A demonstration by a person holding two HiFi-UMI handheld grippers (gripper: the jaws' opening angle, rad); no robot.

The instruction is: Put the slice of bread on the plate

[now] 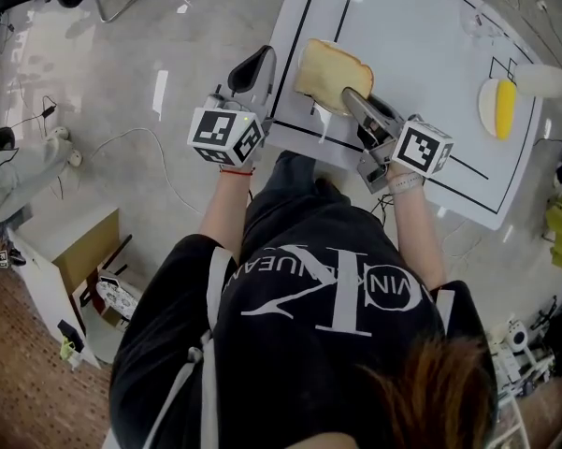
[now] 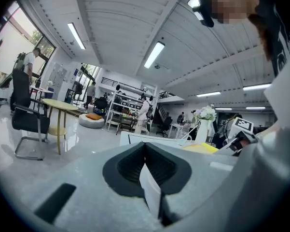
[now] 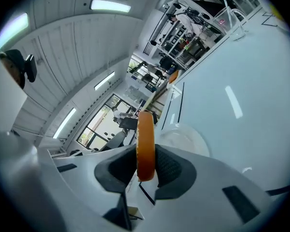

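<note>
My right gripper (image 1: 353, 98) is shut on a slice of bread (image 1: 329, 71) and holds it by one edge above the near part of the white table (image 1: 421, 36). In the right gripper view the slice of bread (image 3: 145, 139) stands on edge between the dark pads of the right gripper (image 3: 145, 164). The white plate (image 3: 183, 138) lies on the table just beyond it. My left gripper (image 1: 264, 58) hangs off the table's left edge with nothing in it. Its jaws meet in the left gripper view, where the left gripper (image 2: 145, 151) points across the room.
A yellow item on a white disc (image 1: 497, 108) and a white vase (image 1: 547, 80) stand at the table's right end. Black lines mark the tabletop. A cardboard box (image 1: 84, 260) and cables lie on the floor to the left. A chair (image 2: 29, 124) stands far off.
</note>
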